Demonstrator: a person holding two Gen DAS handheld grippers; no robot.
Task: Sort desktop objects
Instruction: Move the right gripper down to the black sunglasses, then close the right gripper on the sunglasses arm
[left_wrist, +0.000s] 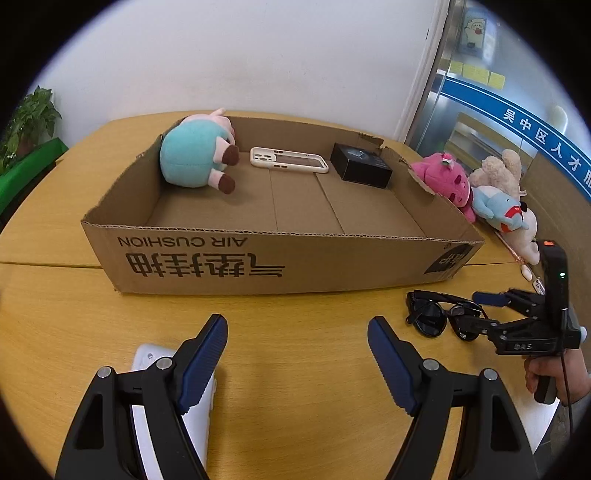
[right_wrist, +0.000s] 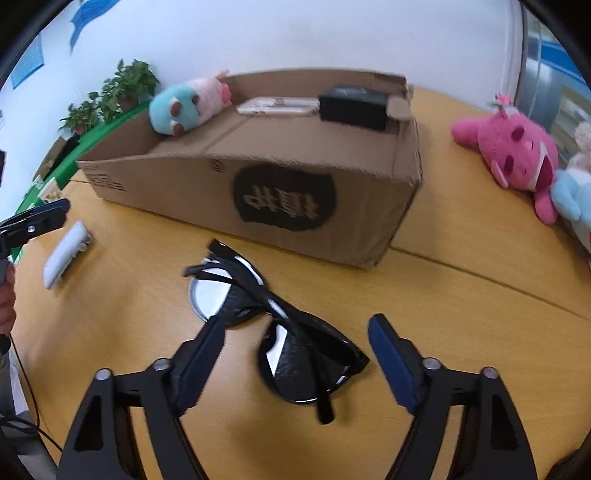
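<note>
Black sunglasses (right_wrist: 280, 332) lie on the wooden table (right_wrist: 461, 295) at lower centre of frame, between the spread fingers of the right gripper (right_wrist: 295, 354), untouched; left gripper (left_wrist: 297, 354) likewise open.

- It looked like an office, though the edges were distorted.
- A glass door (left_wrist: 491, 122) bore a blue Chinese sign band (left_wrist: 524, 122) and sticky notes (left_wrist: 476, 74).
- Potted plants (right_wrist: 110, 96) lined the white wall (left_wrist: 258, 55) behind the wooden bench (left_wrist: 295, 369).

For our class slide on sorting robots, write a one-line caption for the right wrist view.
Open right gripper poised over black sunglasses on the table, beside the cardboard box.
</note>
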